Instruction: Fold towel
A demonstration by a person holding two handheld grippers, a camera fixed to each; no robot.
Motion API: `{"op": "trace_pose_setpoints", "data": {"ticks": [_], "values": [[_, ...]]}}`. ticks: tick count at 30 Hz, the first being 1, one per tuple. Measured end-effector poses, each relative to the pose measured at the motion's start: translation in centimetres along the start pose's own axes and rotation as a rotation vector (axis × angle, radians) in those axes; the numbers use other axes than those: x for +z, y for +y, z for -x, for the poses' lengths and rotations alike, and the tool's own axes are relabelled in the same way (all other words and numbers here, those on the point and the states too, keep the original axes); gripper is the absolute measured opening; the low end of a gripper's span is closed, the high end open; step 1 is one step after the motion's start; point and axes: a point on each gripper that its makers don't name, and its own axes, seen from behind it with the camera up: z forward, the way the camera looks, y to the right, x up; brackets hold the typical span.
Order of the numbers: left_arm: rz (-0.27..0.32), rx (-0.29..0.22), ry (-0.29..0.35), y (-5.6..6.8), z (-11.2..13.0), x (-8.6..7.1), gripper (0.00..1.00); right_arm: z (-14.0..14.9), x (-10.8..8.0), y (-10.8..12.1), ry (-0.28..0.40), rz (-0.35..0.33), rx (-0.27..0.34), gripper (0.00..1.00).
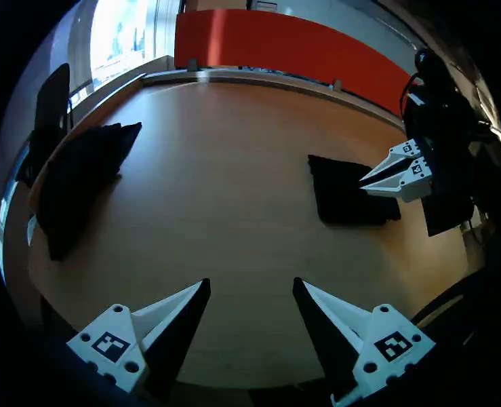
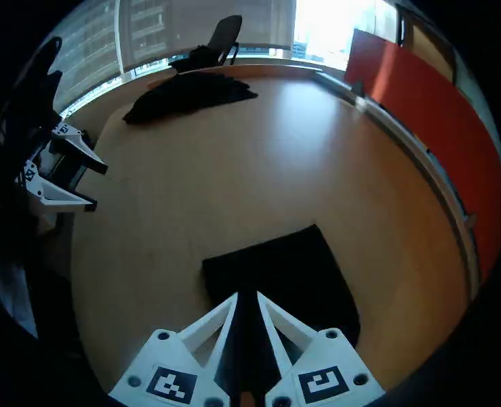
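A black towel (image 1: 345,193) lies folded into a flat rectangle on the wooden table (image 1: 236,169), right of centre. My right gripper (image 1: 364,187) reaches over the towel's right side from the table edge. In the right gripper view the folded towel (image 2: 297,271) lies just ahead of and beneath my right gripper (image 2: 247,295). Its fingers stand almost together with a thin dark slit between them, and I cannot make out any cloth pinched there. My left gripper (image 1: 251,283) hangs open over bare wood near the front edge, well apart from the towel. It also appears as the left gripper (image 2: 94,186) at the table's left edge.
A heap of dark cloth (image 1: 81,176) lies at the table's far left corner, seen too as the dark heap (image 2: 189,95) at the back. A chair (image 2: 223,34) stands behind it by the windows. An orange panel (image 1: 297,47) runs along the far side.
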Motion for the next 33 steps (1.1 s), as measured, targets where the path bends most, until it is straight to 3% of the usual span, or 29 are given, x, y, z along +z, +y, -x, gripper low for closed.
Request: {"op": "trace_pose_setpoints", "data": {"ticks": [6, 10, 16, 18, 26, 33], "values": [[-0.003, -0.017, -0.002, -0.4, 0.5, -0.1, 0.90, 0.6, 1.2, -0.7, -0.006, -0.014, 0.036, 0.10], [-0.003, -0.016, -0.002, -0.5, 0.5, -0.1, 0.90, 0.5, 1.0, -1.1, 0.006, -0.019, 0.058, 0.24], [-0.001, -0.009, -0.001, -0.6, 0.4, -0.1, 0.90, 0.6, -0.2, -1.4, 0.030, -0.013, 0.075, 0.67], [0.000, -0.008, -0.001, -0.6, 0.3, -0.1, 0.90, 0.8, -0.8, -1.6, 0.040, -0.010, 0.086, 0.75], [0.004, 0.004, -0.003, -0.6, 0.0, 0.1, 0.90, 2.2, -3.3, -2.4, 0.064, 0.000, 0.142, 0.78], [0.009, 0.015, -0.005, -0.5, -0.1, 0.1, 0.90, 5.4, -5.0, -2.3, 0.039, 0.040, 0.187, 0.78]]}}
